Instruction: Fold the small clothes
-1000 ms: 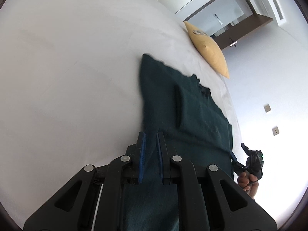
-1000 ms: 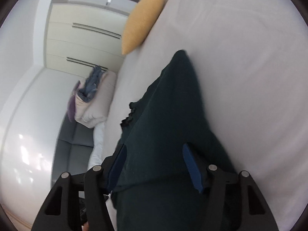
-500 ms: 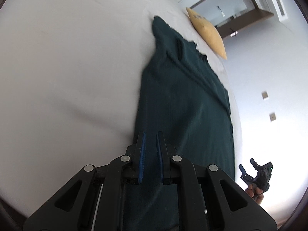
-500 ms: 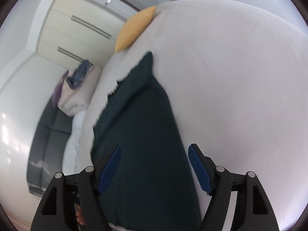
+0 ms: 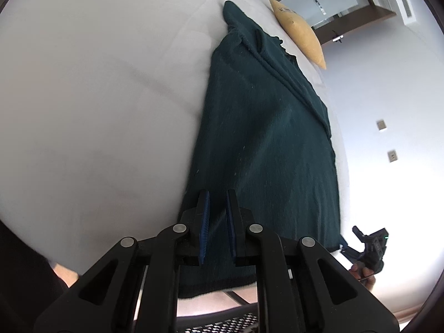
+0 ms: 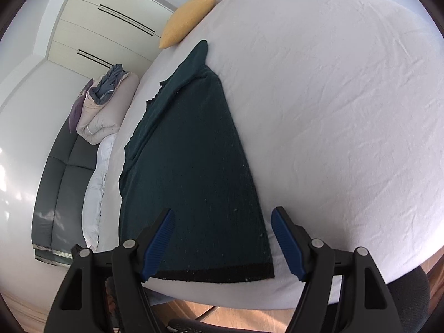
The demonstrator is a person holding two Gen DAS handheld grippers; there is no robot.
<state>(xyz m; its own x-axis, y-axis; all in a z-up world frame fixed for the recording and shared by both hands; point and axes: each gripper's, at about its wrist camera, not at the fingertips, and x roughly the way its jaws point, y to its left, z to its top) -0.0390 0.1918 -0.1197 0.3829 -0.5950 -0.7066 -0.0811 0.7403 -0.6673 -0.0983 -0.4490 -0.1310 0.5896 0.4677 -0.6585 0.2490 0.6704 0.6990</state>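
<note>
In the left wrist view, the left claw point(image 5: 217, 222) is seen low in the middle with its blue pads drawn close, only a narrow gap left between them; dark green cloth shows in that gap, but whether it is pinched cannot be told. The dark green garment point(image 5: 263, 138) is spread flat on the white bed point(image 5: 97, 97), stretching straight ahead of the claw, its hem at the bed's near edge just below the pads. A yellow pillow point(image 5: 298, 32) is seen far ahead and to the right, past the garment's far end. The right claw point(image 5: 369, 245) is glimpsed low to the right, off the garment's corner. In the right wrist view, the right claw point(image 6: 222, 245) is held wide apart, with nothing between its pads; the garment's hem point(image 6: 216, 276) lies just ahead, between the two fingers. A grey sofa point(image 6: 61, 194) with bundled bedding point(image 6: 106, 111) is seen to the left.
</note>
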